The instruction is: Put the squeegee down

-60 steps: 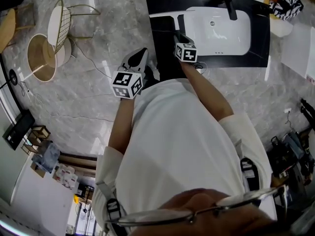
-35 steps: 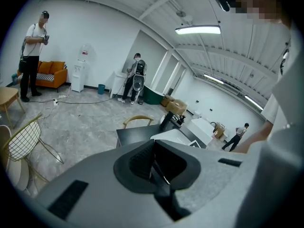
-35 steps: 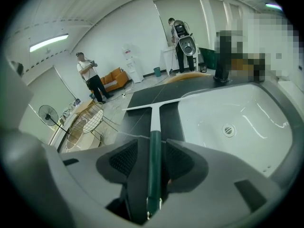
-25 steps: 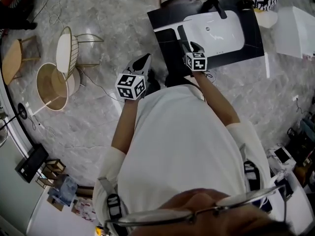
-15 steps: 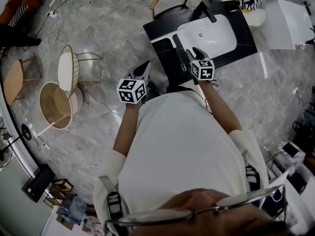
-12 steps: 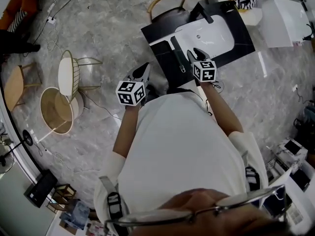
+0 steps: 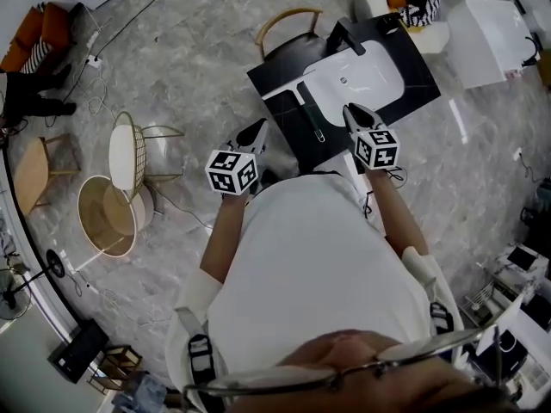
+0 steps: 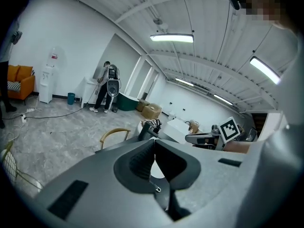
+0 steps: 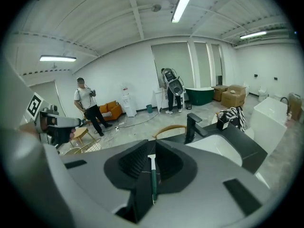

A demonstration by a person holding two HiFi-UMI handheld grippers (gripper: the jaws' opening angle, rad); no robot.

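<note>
Item 1, far left: a wire-frame chair (image 7: 129,153) and a round tub-shaped seat (image 7: 106,216) are standing on the grey marbled floor (image 7: 198,50).

Item 2: the left gripper (image 7: 256,130) is hovering over the floor, just left of the counter's near corner. In the left gripper view its jaws are pressing tip to tip (image 8: 154,144), holding nothing.

Item 3: the squeegee (image 7: 312,119) is lying flat on the left part of the black counter (image 7: 277,114). Its white blade is pointing away from the person and its dark green handle toward them. It is lying apart from both grippers. What looks like a small loop is hanging at the handle end.

Item 4: a white basin (image 7: 366,71) is sitting in the counter, with a black faucet (image 7: 347,37) behind it.

Item 5: the right gripper (image 7: 355,110) is hovering over the counter's near edge, right of the squeegee. Its jaws are closing (image 9: 153,148) with a narrow gap left and nothing gripped; the squeegee (image 9: 153,179) is showing through that gap, on the counter below.

Item 6, far right: a white cabinet (image 7: 486,28) is standing on the floor.
</note>
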